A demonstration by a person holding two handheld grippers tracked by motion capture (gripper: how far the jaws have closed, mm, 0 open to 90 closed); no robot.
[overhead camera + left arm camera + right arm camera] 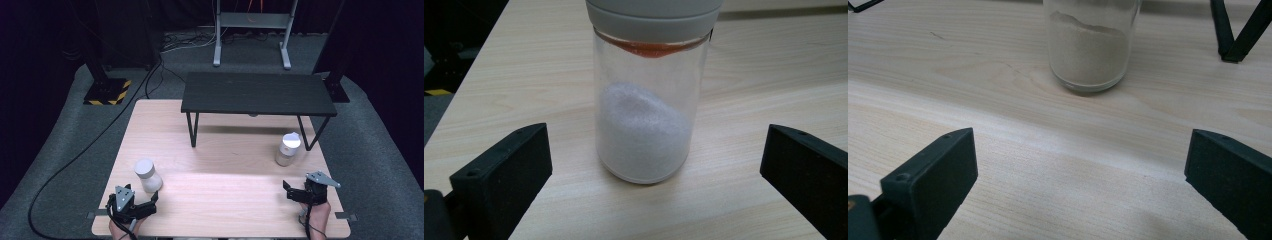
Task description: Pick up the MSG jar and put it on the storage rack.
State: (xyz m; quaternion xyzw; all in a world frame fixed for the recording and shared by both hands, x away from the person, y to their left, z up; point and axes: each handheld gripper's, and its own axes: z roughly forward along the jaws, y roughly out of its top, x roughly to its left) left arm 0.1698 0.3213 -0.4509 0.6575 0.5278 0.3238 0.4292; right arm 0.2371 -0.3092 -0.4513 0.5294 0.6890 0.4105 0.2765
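1. High view: a black low shelf (pixel 257 94) on thin legs stands at the table's far half, behind both jars.
2. The left jar (pixel 148 175), clear glass with a grey lid and white powder, stands just beyond the left gripper (pixel 150 201), whose jaws gape empty.
3. The right jar (pixel 288 149), holding beige powder, stands apart from the wide-open right gripper (pixel 287 188).
4. Pale wood-grain table (pixel 225 200); grey carpet (pixel 45 150).

I'm looking along my left gripper (pixel 654 165), its jaws standing wide apart, at a grey-lidded glass jar (pixel 649 100) of white powder standing upright on the wooden table (pixel 524 75) ahead.
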